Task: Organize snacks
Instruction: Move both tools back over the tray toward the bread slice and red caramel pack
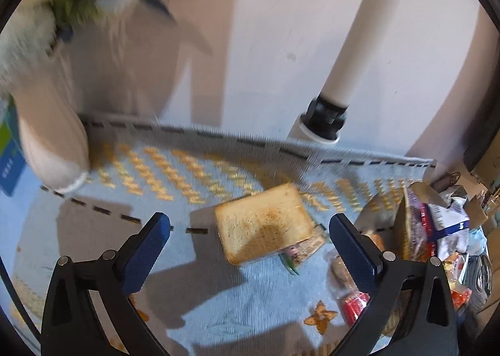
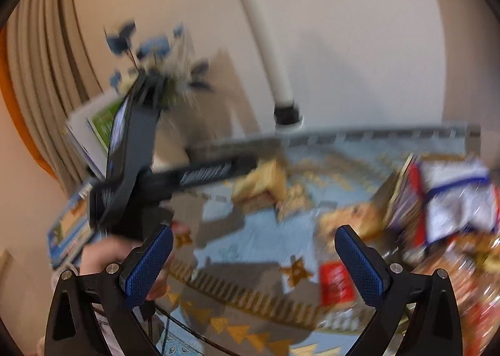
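From your left wrist, the left gripper (image 1: 250, 232) stands wide with nothing between its blue, knurled pads, and just beyond them a sandwich (image 1: 264, 224) of toasted bread lies flat on the pale blue tablecloth (image 1: 193, 287), roughly mid-table, with a wrapper edge showing under its near right corner. At the right edge of the table a wicker basket (image 1: 403, 224) holds crinkly packets (image 1: 447, 224), and one red-labelled clear packet (image 1: 351, 299) lies loose beside your right finger. A pale fabric vase (image 1: 50, 131) sits at the far left corner and a white pole (image 1: 353, 50) rises behind the far edge. From your right wrist, badly blurred, the right gripper (image 2: 254, 262) also stands wide and empty; your left hand (image 2: 106, 256) and its black tool (image 2: 131, 168) cross the left side, the sandwich (image 2: 261, 185) lies farther back, and the packets (image 2: 456, 200) pile up at the right edge. Judging from this, you are between grasps, lining up on the sandwich; it is soft and layered, so close gently across its short sides and keep it level. The cloth is nubby and patterned with gold chevrons, so expect some drag.
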A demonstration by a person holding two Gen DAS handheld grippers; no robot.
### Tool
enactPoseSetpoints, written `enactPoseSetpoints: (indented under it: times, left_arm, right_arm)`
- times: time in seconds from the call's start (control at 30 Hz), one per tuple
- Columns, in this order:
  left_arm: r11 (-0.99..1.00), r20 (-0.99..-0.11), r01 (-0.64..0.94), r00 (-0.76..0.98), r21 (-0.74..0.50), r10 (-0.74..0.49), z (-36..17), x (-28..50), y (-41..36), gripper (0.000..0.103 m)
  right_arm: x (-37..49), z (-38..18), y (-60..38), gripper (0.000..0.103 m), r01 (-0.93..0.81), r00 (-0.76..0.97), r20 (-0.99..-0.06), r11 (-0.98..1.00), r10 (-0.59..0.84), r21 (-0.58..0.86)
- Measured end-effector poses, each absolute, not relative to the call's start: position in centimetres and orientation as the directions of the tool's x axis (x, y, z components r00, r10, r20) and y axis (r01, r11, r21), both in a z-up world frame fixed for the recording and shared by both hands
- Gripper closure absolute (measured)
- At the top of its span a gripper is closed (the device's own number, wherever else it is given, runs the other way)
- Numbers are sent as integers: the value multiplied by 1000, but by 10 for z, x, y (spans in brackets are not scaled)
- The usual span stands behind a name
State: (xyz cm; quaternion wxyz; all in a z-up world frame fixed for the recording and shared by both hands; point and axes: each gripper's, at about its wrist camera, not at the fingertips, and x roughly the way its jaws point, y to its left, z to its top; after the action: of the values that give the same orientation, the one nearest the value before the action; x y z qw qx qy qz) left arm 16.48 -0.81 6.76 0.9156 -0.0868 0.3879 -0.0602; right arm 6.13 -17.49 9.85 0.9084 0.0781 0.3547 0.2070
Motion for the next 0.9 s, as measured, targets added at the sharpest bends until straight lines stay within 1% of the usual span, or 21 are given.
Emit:
enactPoseSetpoints:
  times: [0.13,0.2,0.23,0.3,0.4,0.47,0.63,0.73,0.8,0.83,0.9]
  left_arm:
    - [978,-723,39,668,-204,-177,49,173,-13,1]
    - [979,-719,54,670,-199,-183,45,173,-15,1]
    - [977,-715,61,672,-204,-191,44,174,-15,1]
    - [977,-712,68,675,-203,-195,43,174,-15,1]
    - [974,-696,75,688,-214,-206,41,175,-14,1]
    - [968,-692,89,685,-233,-229,38,177,-13,1]
    - [954,-671,135,684,-269,-286,26,178,-26,1]
    - [966,-677,132,693,-220,-249,17,179,-35,1]
    - [971,-695,139,679,-194,-236,7,181,-40,1]
    - [979,-696,131,689,-157,-204,6,179,-42,0]
    - [978,-701,133,682,-162,-209,4,180,-43,0]
  right_arm:
    - [62,59,-151,0,-284,630,-681,927,373,244]
    - [66,45,-144,0,-276,620,-715,943,322,186]
    - [68,39,-143,0,-265,621,-726,951,295,160]
    - [72,31,-150,0,-234,617,-738,959,273,159]
    - [80,20,-164,0,-167,614,-751,970,244,178]
    - [85,11,-171,0,-143,593,-765,968,250,205]
    - [82,8,-163,1,-149,620,-761,981,190,124]
    - [82,6,-159,0,-145,620,-765,984,174,106]
    - [82,6,-158,0,-146,619,-766,984,175,107]
    - [82,5,-158,0,-146,619,-766,984,174,105]
    - [84,4,-157,0,-145,618,-768,984,169,99]
